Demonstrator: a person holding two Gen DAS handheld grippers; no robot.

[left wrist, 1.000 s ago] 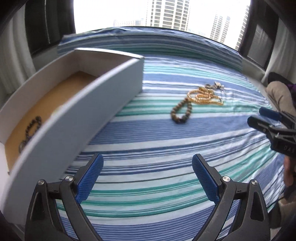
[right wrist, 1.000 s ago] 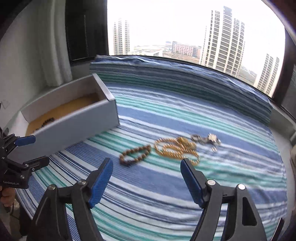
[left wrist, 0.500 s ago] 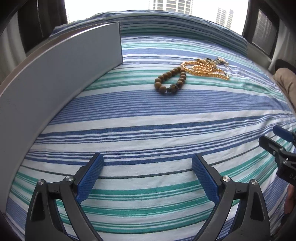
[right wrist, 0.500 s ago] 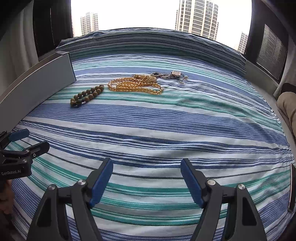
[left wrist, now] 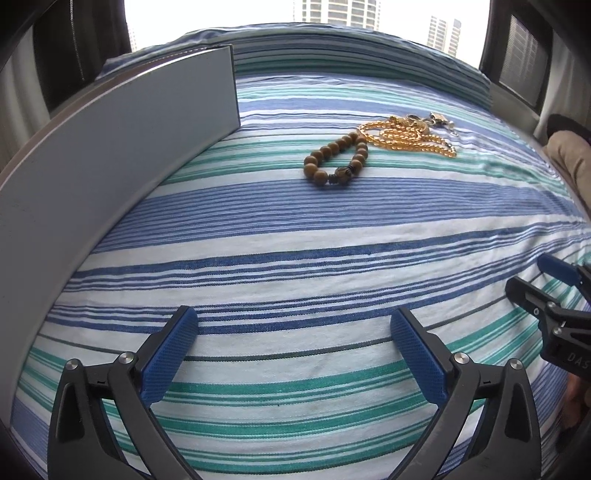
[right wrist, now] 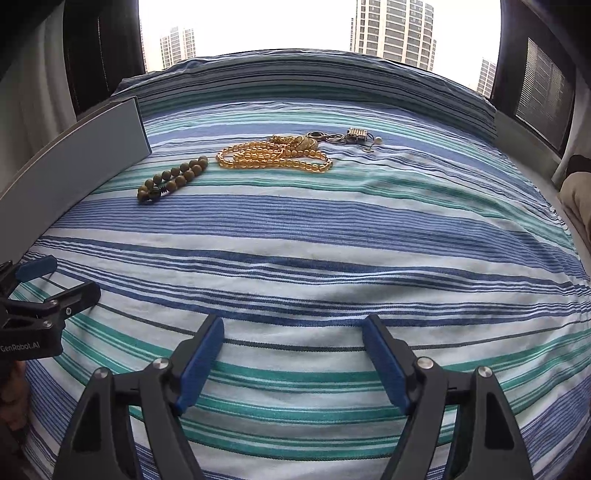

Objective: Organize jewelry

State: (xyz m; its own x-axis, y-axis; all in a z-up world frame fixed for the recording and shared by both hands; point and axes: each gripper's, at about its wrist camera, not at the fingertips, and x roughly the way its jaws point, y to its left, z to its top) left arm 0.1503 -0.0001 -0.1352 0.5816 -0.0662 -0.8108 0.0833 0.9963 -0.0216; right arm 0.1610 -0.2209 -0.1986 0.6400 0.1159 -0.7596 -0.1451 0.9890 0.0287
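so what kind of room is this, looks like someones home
Probably a bedroom in a high-rise flat: a bed under a striped sheet runs up to a window with apartment towers outside, and dark curtains hang beside it.

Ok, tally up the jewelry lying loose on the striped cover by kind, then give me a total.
Brown wooden bead bracelet: 1
Golden amber bead strand: 1, looped on itself; it could be more than one strand, I cannot tell
Small silver metal pieces: a tangled cluster, number of pieces unclear, counted as 1
Total: 3 groups on the striped cover
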